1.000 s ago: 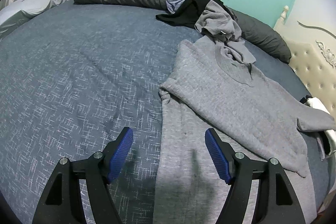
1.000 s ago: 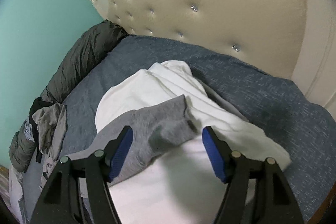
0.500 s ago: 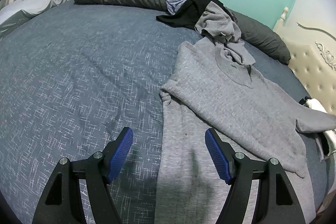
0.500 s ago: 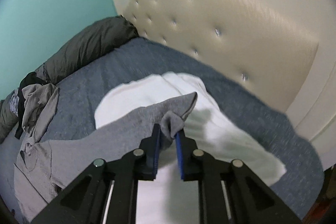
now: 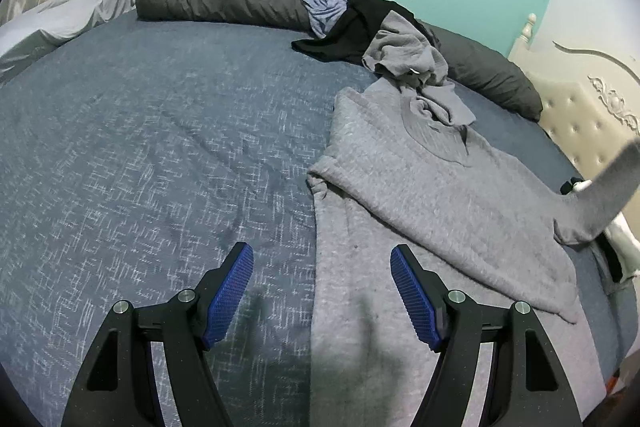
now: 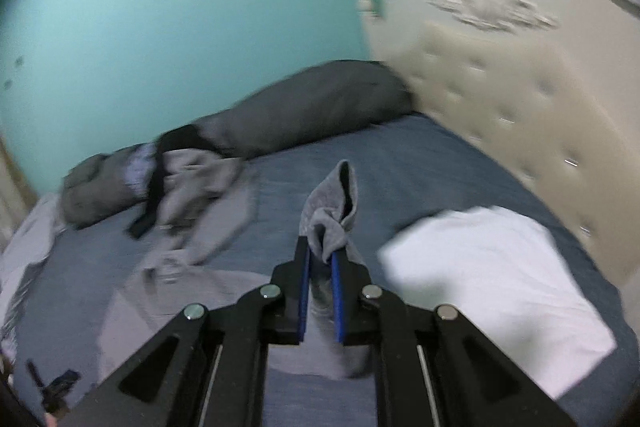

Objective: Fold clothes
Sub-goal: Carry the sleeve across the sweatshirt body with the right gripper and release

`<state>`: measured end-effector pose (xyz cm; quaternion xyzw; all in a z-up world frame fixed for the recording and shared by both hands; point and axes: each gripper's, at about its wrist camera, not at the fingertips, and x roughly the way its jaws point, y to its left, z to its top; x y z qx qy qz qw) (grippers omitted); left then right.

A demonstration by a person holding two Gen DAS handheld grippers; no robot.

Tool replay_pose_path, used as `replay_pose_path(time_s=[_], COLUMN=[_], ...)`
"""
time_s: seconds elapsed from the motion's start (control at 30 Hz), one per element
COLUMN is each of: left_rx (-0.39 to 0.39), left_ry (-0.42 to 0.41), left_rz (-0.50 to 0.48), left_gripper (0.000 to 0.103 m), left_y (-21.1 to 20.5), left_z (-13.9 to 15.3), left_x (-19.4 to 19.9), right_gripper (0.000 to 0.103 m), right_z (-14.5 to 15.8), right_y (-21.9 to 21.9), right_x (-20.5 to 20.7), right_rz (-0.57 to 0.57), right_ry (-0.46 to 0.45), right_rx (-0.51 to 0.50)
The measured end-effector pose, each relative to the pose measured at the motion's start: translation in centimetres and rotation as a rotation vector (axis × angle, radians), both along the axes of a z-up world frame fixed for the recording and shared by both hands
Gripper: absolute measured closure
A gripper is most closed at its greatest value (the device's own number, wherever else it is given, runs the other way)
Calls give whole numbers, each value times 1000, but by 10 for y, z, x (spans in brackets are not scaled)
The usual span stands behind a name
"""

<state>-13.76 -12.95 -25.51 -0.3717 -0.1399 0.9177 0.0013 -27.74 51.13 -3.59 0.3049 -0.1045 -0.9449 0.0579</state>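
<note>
The right gripper (image 6: 320, 259), its jaws just closed, pinches the sleeve (image 6: 334, 211) of the grey sweater (image 5: 420, 195) and lifts it off the blue bedspread (image 5: 160, 147). The left gripper (image 5: 322, 289) hangs spread and empty over the sweater's hem edge; its body runs away toward the clothes pile (image 5: 400, 47) beyond.

The left gripper (image 5: 322, 291) is held with its jaws wide apart, nothing between the blue pads (image 5: 228, 293), and is pointed downward at a slant. The right gripper (image 6: 321, 263) has just been closing; its pads (image 6: 338, 291) are pressed onto a sleeve (image 6: 332, 215), which is pinched between them and lifted.
</note>
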Motion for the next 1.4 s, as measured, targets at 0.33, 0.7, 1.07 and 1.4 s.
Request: replay_pose_path(time_s=[0.33, 0.7, 1.07, 1.4], left_rx=[33, 69, 79, 68], left_ry=[3, 19, 5, -13], left_rz=[-21, -44, -90, -122], left_gripper=[28, 28, 28, 28], left_y=[-18, -37, -32, -24], left_z=[3, 12, 8, 4], left_x=[16, 26, 23, 21], right_gripper=[94, 94, 92, 74], right_z=[31, -113, -216, -207], right_y=[-242, -422, -459, -439], right_x=[11, 60, 97, 100], right_rz=[472, 746, 791, 757], right_ry=[20, -269, -457, -412], right_rx=[-57, -121, -154, -170])
